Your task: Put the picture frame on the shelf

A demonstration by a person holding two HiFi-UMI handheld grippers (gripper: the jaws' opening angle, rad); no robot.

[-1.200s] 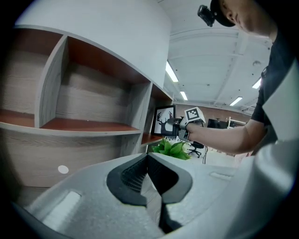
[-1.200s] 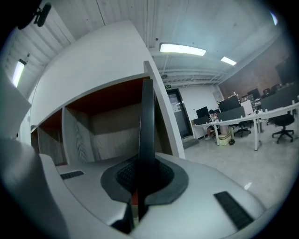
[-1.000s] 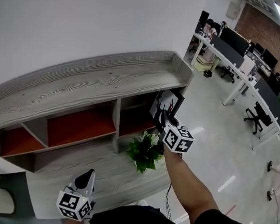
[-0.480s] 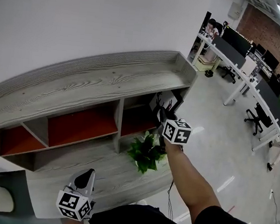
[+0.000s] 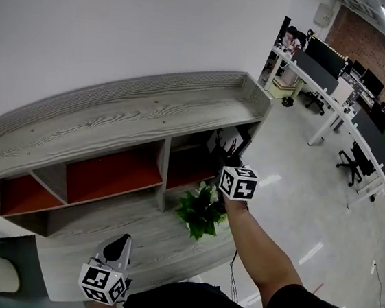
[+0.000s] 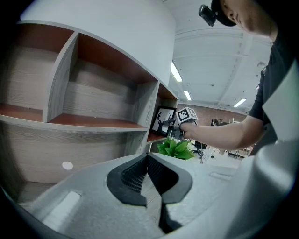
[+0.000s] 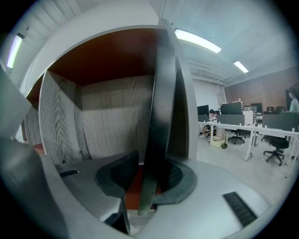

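- Head view looks down on a grey wooden shelf unit [image 5: 114,117] against a white wall [image 5: 111,23]. The right gripper [image 5: 223,162], at the end of a bare arm [image 5: 257,254], reaches to the unit's right-hand lower compartment. The picture frame [image 5: 228,141] stands upright at the front of that compartment, its pale print facing out.
- Right gripper view alone shows the hold. The frame's dark edge rises between the jaws, which have just been opening. The left pad stands clear of the frame, with the compartment's red floor showing in the gap. The right pad lies close alongside, and nothing is clamped.
- Left gripper view, taken from the side, adds what the other two do not: a black deer on the frame's print. It also shows the frame's foot resting on the compartment floor, just beyond the right gripper's marker cube.
- The same side view shows a green plant [image 5: 201,213] just below the right gripper. From the head view the plant sits on the unit's lower ledge, near the arm.
- The left gripper [image 5: 122,240] hangs low at the near edge of the head view, well apart from the frame. Its own view shows the jaw tips together with nothing between them.
- Desks [image 5: 337,97] and office chairs [image 5: 354,161] fill the open room to the right, seen in the head and right gripper views.
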